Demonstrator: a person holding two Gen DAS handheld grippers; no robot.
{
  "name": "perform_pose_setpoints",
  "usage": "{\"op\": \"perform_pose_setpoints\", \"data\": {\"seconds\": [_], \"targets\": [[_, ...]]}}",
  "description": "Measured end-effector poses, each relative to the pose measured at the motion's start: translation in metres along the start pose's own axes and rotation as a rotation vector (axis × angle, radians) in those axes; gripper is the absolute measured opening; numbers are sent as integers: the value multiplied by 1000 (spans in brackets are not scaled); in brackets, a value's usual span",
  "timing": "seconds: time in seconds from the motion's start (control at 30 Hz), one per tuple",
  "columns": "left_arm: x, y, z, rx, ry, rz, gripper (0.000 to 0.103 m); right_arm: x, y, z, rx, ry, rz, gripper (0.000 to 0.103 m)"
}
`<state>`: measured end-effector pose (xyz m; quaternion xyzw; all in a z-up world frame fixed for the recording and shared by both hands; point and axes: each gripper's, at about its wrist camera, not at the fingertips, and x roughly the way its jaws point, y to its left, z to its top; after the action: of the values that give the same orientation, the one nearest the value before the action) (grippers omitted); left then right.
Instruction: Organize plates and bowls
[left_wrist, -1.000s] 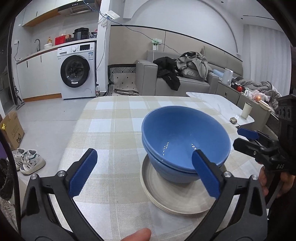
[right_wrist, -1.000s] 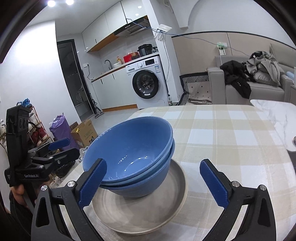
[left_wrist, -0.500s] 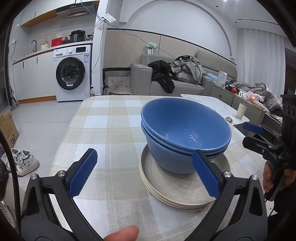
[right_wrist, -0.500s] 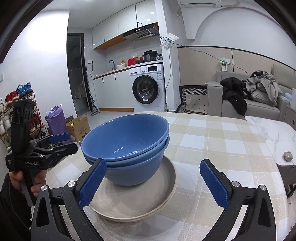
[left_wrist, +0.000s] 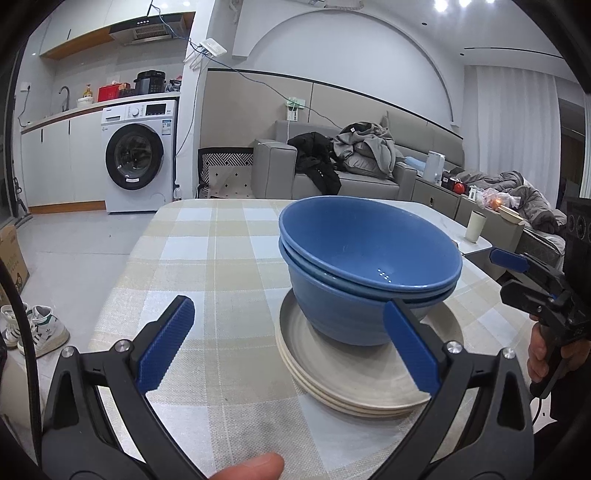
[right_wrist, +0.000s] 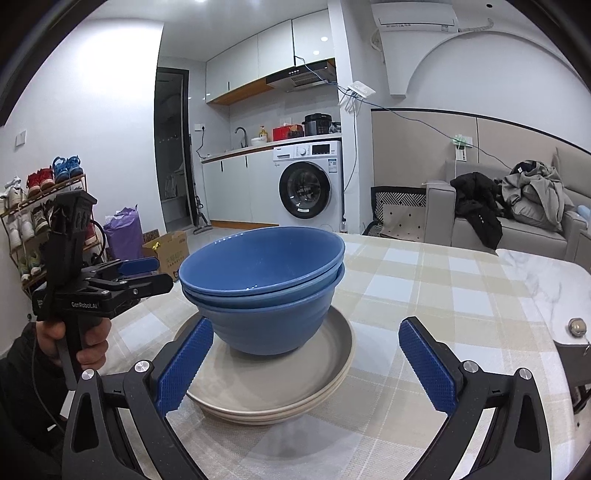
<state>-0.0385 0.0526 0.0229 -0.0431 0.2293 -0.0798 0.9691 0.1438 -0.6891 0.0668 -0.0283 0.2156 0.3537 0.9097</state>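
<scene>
Two nested blue bowls (left_wrist: 369, 266) (right_wrist: 264, 284) stand on a stack of beige plates (left_wrist: 354, 384) (right_wrist: 273, 395) on the checked tablecloth. My left gripper (left_wrist: 288, 339) is open and empty, drawn back from the stack, whose right part lies behind its right finger. My right gripper (right_wrist: 304, 362) is open too, holding nothing, with the stack behind its left finger. In the left wrist view the right gripper (left_wrist: 517, 266) shows at the right edge, and in the right wrist view the left gripper (right_wrist: 144, 275) shows at the left; each is held in a hand.
The checked table (left_wrist: 207, 258) extends left of and behind the stack. A marble side table (right_wrist: 546, 284) with a small round object (right_wrist: 577, 326) adjoins it; a cup (left_wrist: 476, 225) stands there. A sofa with clothes (left_wrist: 354, 155) and a washing machine (left_wrist: 136, 155) lie beyond.
Both grippers have drawn back and sunk lower, so the bowls and plates are now seen more from the side. The stack has not moved and both grippers stay open.
</scene>
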Motion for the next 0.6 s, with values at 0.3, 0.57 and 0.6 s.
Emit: {"op": "perform_pose_setpoints", "data": {"seconds": [0.3, 0.57, 0.6], "targets": [[13, -6, -9, 21, -3, 20, 102, -1, 2, -5, 7, -24, 14, 103], [17, 3, -11, -13, -14, 7, 102, 1, 4, -11, 6, -27, 25, 103], [18, 3, -11, -16, -16, 6, 102, 1, 5, -11, 3, -30, 28, 103]]}}
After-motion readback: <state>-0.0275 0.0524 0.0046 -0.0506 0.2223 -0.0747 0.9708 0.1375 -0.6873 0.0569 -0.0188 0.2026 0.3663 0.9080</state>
